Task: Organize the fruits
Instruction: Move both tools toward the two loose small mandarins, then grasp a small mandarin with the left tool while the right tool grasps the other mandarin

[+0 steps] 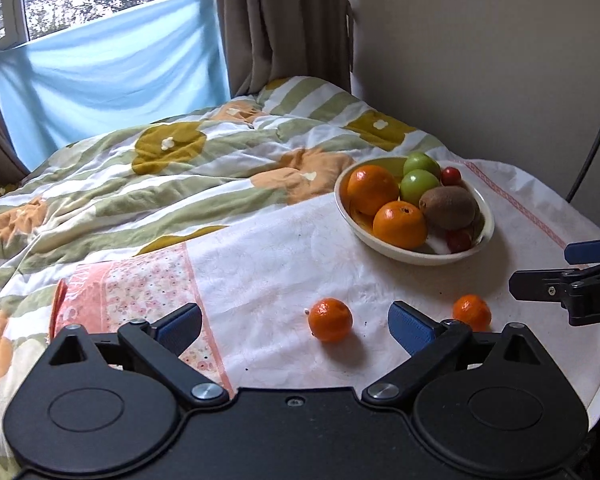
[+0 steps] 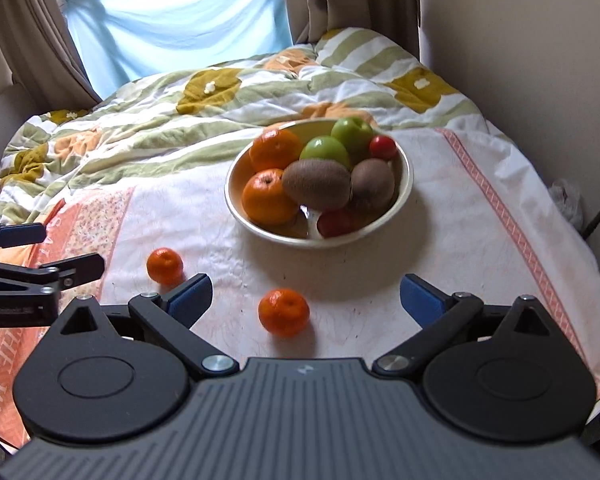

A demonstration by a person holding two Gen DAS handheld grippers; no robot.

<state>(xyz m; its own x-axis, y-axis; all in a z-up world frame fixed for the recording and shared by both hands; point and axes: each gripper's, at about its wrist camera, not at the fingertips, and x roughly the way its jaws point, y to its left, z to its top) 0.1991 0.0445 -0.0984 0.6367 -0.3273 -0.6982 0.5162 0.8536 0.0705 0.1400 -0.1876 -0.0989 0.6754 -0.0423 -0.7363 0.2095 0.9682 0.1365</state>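
Two small orange mandarins (image 2: pixel 284 312) (image 2: pixel 165 266) lie loose on the white cloth ahead of both wide-open, empty grippers (image 1: pixel 296 326) (image 2: pixel 306 296) — the pale round ceramic bowl (image 2: pixel 236 208) beyond (already heaped with fruit) awaits them.

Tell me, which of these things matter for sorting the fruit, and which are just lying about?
For the job:
bowl of fruit
near mandarin
far mandarin
left tool, open
right tool, open

Just lying about:
floral quilt
towel
blue cloth
curtains
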